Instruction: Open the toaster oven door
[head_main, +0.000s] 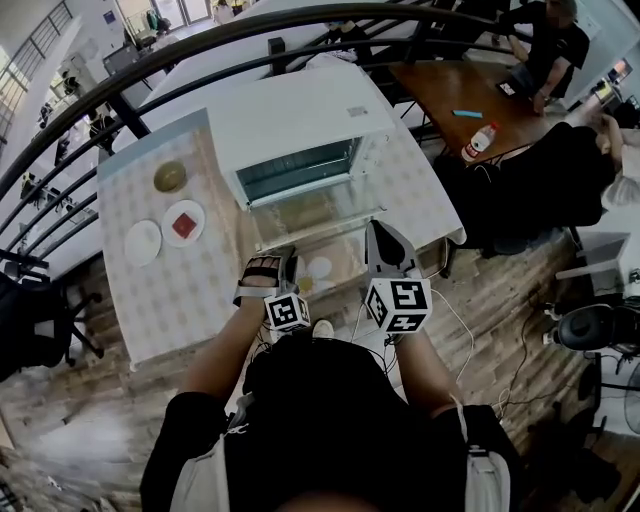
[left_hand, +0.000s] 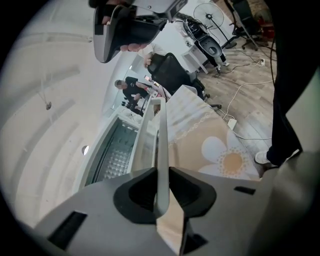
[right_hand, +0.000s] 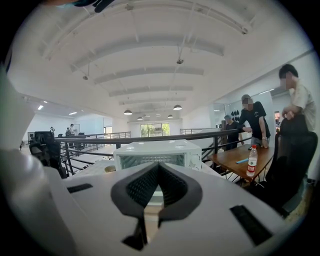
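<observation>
The white toaster oven (head_main: 300, 130) stands on a table with a patterned cloth (head_main: 190, 300). Its glass door (head_main: 310, 222) hangs open toward me, lying nearly flat. My left gripper (head_main: 268, 268) is at the door's front edge. In the left gripper view it (left_hand: 161, 200) is shut on the thin handle bar (left_hand: 162, 140), with the oven's open inside (left_hand: 115, 155) to the left. My right gripper (head_main: 388, 240) hovers by the door's right front corner. In the right gripper view its jaws (right_hand: 159, 167) are shut on nothing and face the oven (right_hand: 155, 150).
A small bowl (head_main: 169, 176), a plate with something red (head_main: 184, 222) and a white plate (head_main: 142, 241) sit left of the oven. A dark railing (head_main: 200, 50) runs behind. At the right is a wooden table (head_main: 450, 85) with a bottle (head_main: 480, 142), and people stand around it.
</observation>
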